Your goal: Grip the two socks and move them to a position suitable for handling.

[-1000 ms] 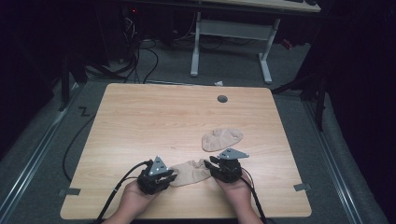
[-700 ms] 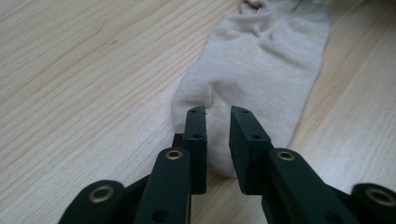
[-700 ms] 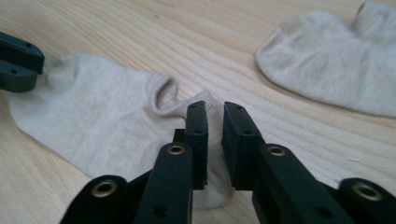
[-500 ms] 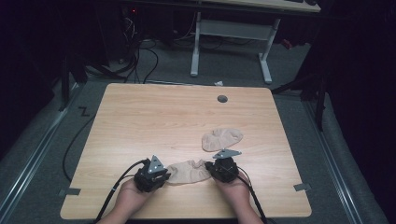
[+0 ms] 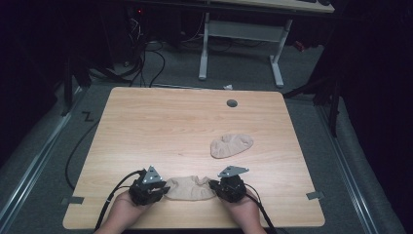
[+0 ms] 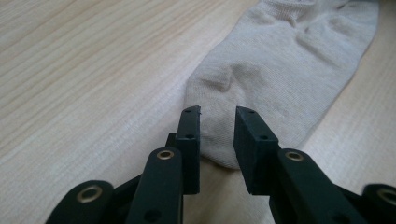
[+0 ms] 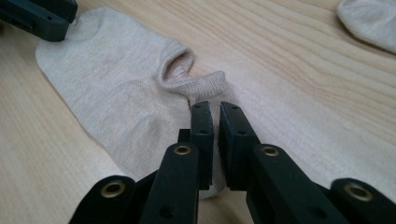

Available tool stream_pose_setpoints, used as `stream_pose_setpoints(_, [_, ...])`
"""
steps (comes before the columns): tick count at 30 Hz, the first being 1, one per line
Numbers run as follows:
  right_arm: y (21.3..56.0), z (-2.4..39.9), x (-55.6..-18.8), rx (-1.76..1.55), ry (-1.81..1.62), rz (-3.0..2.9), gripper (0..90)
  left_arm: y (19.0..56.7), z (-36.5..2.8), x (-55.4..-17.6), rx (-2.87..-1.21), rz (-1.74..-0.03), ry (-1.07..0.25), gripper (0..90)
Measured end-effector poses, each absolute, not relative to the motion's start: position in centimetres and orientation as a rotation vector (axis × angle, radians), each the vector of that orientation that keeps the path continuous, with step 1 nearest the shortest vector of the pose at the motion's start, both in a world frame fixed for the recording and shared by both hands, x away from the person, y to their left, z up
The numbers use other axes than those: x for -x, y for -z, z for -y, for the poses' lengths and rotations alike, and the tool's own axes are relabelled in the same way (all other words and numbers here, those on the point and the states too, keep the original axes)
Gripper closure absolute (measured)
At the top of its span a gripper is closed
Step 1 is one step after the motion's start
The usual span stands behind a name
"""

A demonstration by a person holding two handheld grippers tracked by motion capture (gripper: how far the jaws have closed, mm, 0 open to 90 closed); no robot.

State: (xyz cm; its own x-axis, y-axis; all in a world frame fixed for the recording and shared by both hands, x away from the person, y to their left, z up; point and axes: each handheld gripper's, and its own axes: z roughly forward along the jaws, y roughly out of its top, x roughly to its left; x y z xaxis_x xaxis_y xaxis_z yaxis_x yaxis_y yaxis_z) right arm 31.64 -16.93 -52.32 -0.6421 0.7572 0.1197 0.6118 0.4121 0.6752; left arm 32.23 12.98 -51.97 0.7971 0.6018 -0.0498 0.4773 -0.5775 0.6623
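Observation:
A beige low-cut sock (image 5: pixel 190 188) lies flat near the wooden table's (image 5: pixel 170 126) front edge, stretched between my two grippers. My left gripper (image 5: pixel 148 185) is at its toe end. In the left gripper view its jaws (image 6: pixel 217 116) stand apart over the sock's (image 6: pixel 280 70) rounded tip and have just been opening; the pads do not press the cloth. My right gripper (image 5: pixel 229 185) is at the cuff end. In the right gripper view its jaws (image 7: pixel 215 108) are shut on the sock (image 7: pixel 116 93) just below the ribbed opening. A second beige sock (image 5: pixel 231 145) lies apart, farther back on the right.
A round cable hole (image 5: pixel 232 103) sits near the table's far edge. Grey tape marks (image 5: pixel 315 195) are stuck at the front corners. Behind the table stand the white legs of another desk (image 5: pixel 277 53), with cables (image 5: pixel 146 58) on the floor. The left gripper (image 7: pixel 42 16) shows at the right gripper view's top left.
The left gripper has slid left and the right gripper has come toward the front edge. The sock between them now lies longer and flatter.

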Motion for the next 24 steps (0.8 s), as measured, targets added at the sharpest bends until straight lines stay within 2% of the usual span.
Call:
stream_pose_setpoints(16, [52.3,17.2,-31.1,-1.199,-1.045,-2.467,84.3,52.0,-12.4,-32.0,-2.306,-0.765,-0.247,69.9])
stream_pose_setpoints(19, [52.1,17.5,-31.1,-1.196,-1.066,-2.449,81.6,51.8,-12.4,-32.0,-2.283,-0.770,-0.236,66.2])
stream_pose_setpoints(24, [51.3,18.2,-31.2,-1.197,-1.124,-2.362,70.1,50.3,-13.6,-32.1,-2.151,-0.791,-0.331,60.6])
